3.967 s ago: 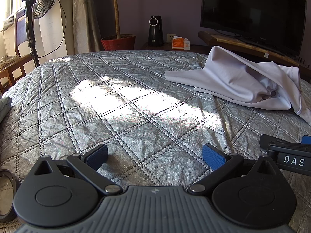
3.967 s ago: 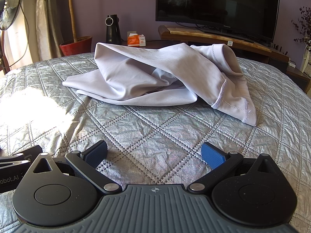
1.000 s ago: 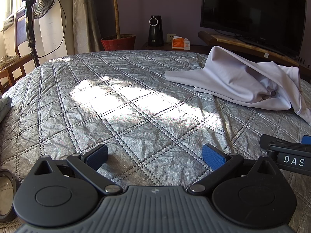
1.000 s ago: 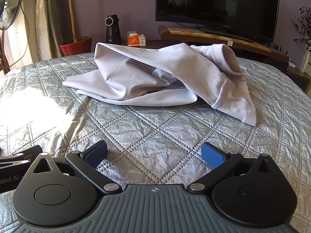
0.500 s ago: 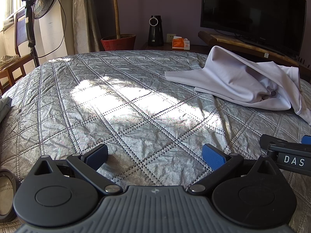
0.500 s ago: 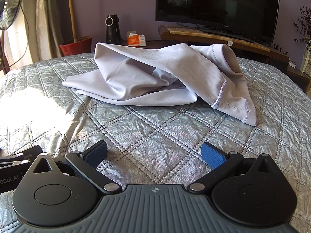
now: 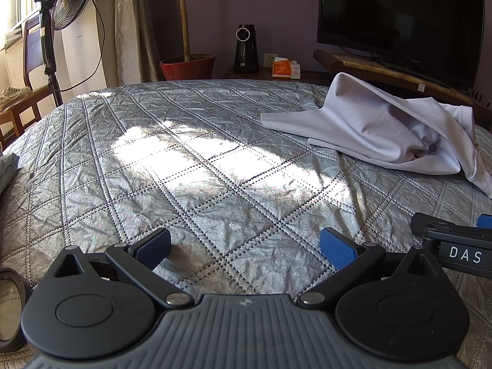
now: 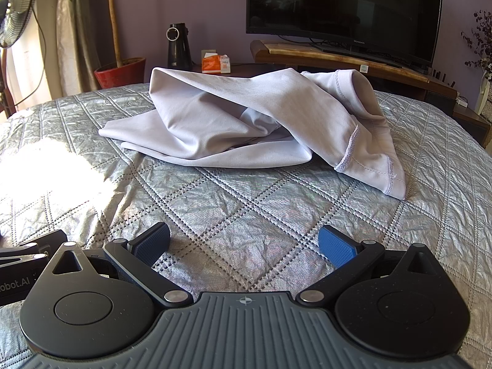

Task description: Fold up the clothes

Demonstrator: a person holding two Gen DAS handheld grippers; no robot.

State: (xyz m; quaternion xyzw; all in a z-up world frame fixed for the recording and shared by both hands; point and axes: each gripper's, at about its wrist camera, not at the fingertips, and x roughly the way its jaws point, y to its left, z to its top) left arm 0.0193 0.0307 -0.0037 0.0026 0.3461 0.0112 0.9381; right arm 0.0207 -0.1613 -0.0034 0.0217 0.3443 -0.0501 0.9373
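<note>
— Ahead of your right gripper, beyond a stretch of silver quilted bedspread, lies the crumpled pale-lilac stretch garment; from your left gripper it sits forward and to the right. Both tools gape, grasping nothing.

— So where should you start?

— Reach for the stitched hem nearest you, pinch one layer only, and spread it flat first.

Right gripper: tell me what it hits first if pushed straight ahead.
The right gripper, open and empty, would cross bare quilt and likely meet the crumpled pale garment first; depth is uncertain.
</note>
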